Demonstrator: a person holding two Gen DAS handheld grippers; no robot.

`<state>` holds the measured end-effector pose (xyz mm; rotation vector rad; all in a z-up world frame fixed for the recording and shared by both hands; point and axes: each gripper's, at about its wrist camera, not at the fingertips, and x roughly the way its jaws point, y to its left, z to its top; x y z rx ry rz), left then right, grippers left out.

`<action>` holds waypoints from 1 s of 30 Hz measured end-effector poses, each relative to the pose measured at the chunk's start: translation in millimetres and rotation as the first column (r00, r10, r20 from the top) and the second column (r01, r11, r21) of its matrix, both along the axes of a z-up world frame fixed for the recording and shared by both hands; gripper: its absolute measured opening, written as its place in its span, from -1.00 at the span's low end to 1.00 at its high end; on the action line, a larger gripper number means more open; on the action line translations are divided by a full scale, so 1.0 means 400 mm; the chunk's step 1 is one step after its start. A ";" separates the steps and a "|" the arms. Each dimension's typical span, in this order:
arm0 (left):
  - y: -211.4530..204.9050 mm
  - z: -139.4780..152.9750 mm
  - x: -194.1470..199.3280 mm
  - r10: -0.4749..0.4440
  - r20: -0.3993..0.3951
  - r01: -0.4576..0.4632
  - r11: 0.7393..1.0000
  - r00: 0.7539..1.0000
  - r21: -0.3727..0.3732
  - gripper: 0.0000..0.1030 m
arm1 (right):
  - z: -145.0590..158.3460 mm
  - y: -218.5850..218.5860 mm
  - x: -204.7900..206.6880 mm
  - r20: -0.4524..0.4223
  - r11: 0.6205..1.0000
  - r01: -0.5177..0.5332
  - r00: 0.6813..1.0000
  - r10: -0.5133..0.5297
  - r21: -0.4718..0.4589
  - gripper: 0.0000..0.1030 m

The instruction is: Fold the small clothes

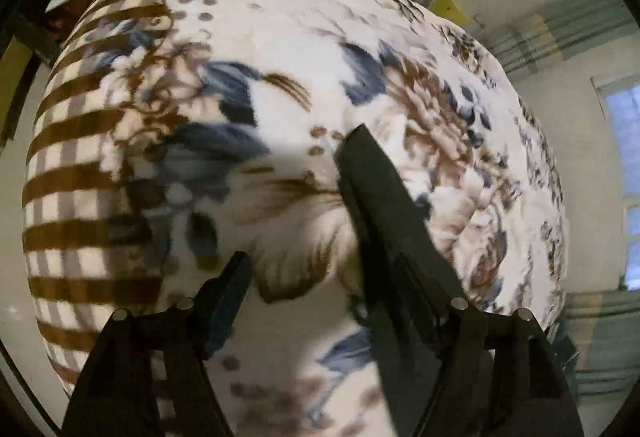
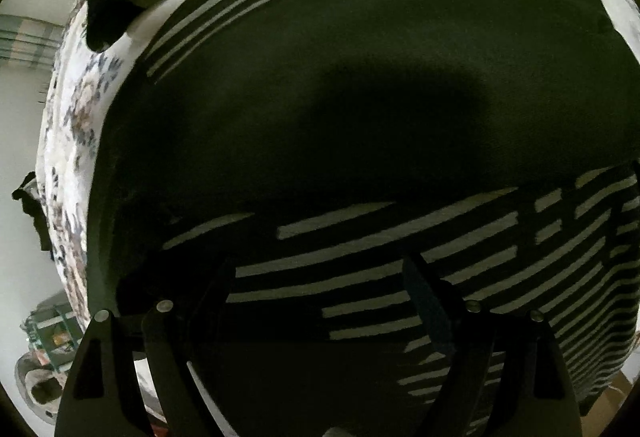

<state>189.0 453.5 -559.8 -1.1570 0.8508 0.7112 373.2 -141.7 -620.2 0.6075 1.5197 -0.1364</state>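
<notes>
Our left gripper (image 1: 298, 197) hangs released over the blanket (image 1: 280, 49); our right gripper (image 2: 320, 269), jaws apart, hovers above the striped garment (image 2: 360, 77).

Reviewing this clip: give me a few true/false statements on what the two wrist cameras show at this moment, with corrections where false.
1. The left gripper is open over a floral blanket. True.
2. The right gripper is over a plain red towel. False: it is over a dark garment with pale stripes.
3. The dark garment lies on the floral blanket. True.
4. The left gripper is clamped on cloth. False: nothing sits between its fingers.
5. A window shows in the left wrist view. True.
</notes>
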 end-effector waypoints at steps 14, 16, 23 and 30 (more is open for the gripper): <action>0.005 -0.006 0.211 -0.228 -0.104 0.239 0.965 0.968 0.104 -0.89 | -0.016 0.031 0.004 -0.009 0.999 -0.043 0.999 0.043 -0.012 0.69; -0.001 0.019 0.184 -0.205 -0.062 0.211 0.971 0.977 0.116 -0.91 | -0.019 0.026 0.004 -0.010 0.999 -0.037 0.999 0.036 -0.012 0.69; -0.020 0.109 -0.040 -0.035 0.026 0.033 0.996 0.999 0.082 -0.92 | -0.014 0.018 0.013 -0.001 0.999 -0.034 0.999 0.034 -0.022 0.69; -0.081 0.027 -0.198 0.020 -0.018 -0.023 0.992 1.000 -0.122 -0.62 | -0.009 0.023 0.015 -0.003 0.999 -0.040 0.999 0.040 -0.017 0.69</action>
